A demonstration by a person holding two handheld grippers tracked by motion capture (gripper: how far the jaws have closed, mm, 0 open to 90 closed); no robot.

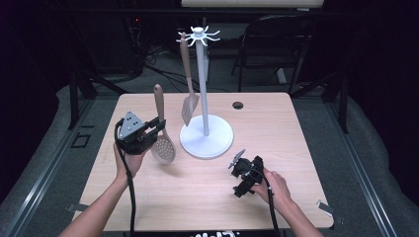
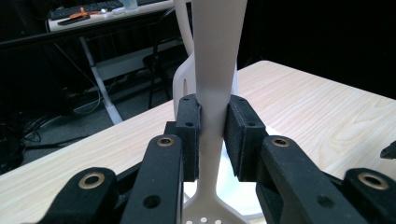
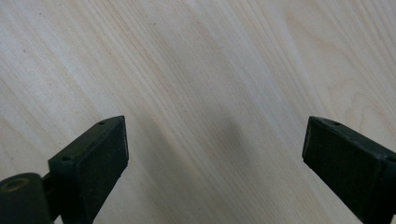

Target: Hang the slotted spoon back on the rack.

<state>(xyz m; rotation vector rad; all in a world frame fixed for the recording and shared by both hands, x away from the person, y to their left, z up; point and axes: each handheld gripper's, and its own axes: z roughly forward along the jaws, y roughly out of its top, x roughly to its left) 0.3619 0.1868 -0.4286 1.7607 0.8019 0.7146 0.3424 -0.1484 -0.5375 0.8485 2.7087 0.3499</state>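
A beige slotted spoon (image 1: 161,133) stands upright above the table's left side, perforated bowl down, handle up. My left gripper (image 1: 157,124) is shut on its handle (image 2: 213,116), and both pads press the handle's sides. A white utensil stand (image 1: 205,133) rises at the table's middle, hooks at its top. From one hook hangs a beige slotted turner (image 1: 188,98). Near the front right, my right gripper (image 1: 242,170) rests low over the table with its jaws wide apart. Only bare wood (image 3: 210,93) lies between them.
The table (image 1: 276,128) has a round cable hole (image 1: 238,105) near its far edge. A dark folding chair (image 1: 274,44) stands behind the table. In the left gripper view a shelf with cables (image 2: 93,28) sits beyond the far edge.
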